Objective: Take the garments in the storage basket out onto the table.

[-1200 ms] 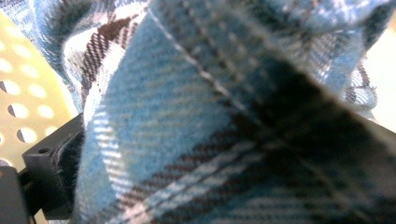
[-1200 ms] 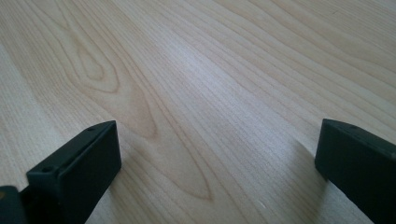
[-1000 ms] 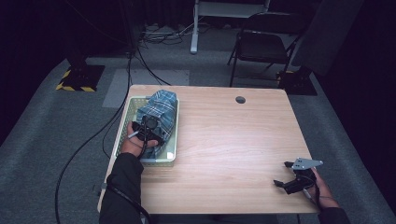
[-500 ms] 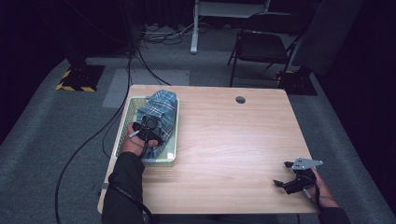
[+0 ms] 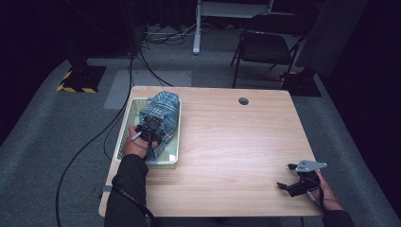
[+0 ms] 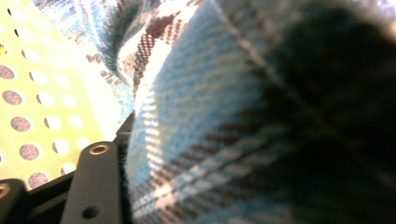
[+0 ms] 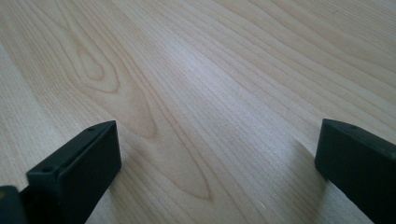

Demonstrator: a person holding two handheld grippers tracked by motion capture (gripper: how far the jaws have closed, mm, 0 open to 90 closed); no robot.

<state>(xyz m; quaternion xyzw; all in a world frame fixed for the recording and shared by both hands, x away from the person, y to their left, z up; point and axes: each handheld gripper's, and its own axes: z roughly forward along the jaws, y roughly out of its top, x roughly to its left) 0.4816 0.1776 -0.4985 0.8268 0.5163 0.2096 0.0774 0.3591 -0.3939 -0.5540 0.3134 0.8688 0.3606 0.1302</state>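
Wooden table (image 5: 236, 142): left gripper (image 5: 150, 128) closing on plaid cloth (image 5: 163, 111) in basket (image 5: 126, 124).

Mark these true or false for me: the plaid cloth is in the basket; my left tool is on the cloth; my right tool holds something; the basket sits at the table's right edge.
1. The plaid cloth lies in the green basket. True.
2. The left tool is on the cloth. True; its jaws have just been closing with the fabric between them.
3. The right tool holds something. False; its jaws stand open over the bare table.
4. The basket sits at the table's right edge. False; it sits at the left edge.
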